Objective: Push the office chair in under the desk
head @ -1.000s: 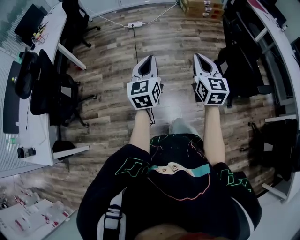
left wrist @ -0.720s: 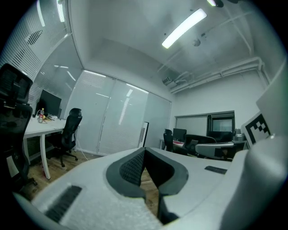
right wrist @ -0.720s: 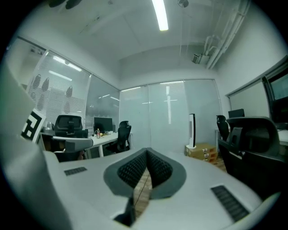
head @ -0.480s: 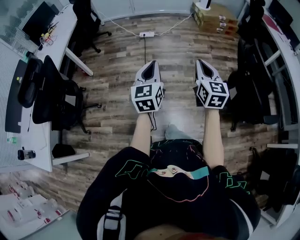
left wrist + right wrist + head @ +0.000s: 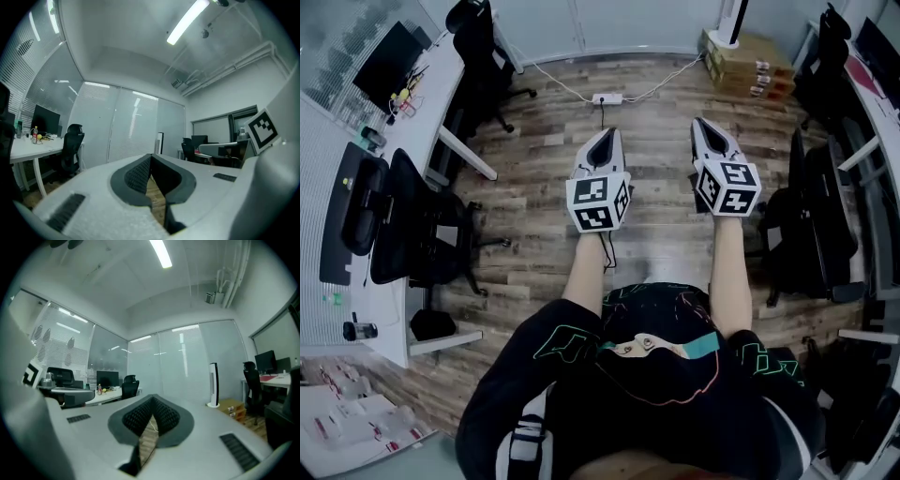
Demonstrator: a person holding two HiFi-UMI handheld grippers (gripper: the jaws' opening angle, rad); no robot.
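Head view looks steeply down into an office room with a wood plank floor point(image 5: 534, 178), open in the middle, and white desks along both sides. The left desk point(image 5: 394, 309) carries a monitor point(image 5: 389, 66); the right desk point(image 5: 867, 84) is only partly seen at the edge of the picture.

Black office chairs stand at both sides. One chair point(image 5: 412, 234) is at the left desk, its seat and wheel base out on the floor. Another chair point(image 5: 811, 220) stands by the right desk. Which one the task means, I cannot tell.

Both grippers point ahead along the room, so each chair lies sideways from them, well apart, not in front. The left gripper point(image 5: 606, 141) is nearer to the left chair and the right gripper point(image 5: 703, 127) to the right one. The back of each chair runs along its desk edge, so I judge the person must first turn toward a desk and then push across that line.

Both grippers have their jaws together, with nothing between them.

Further ahead on the floor lie a power strip point(image 5: 607, 97) with its cable and some cardboard boxes point(image 5: 750, 61).
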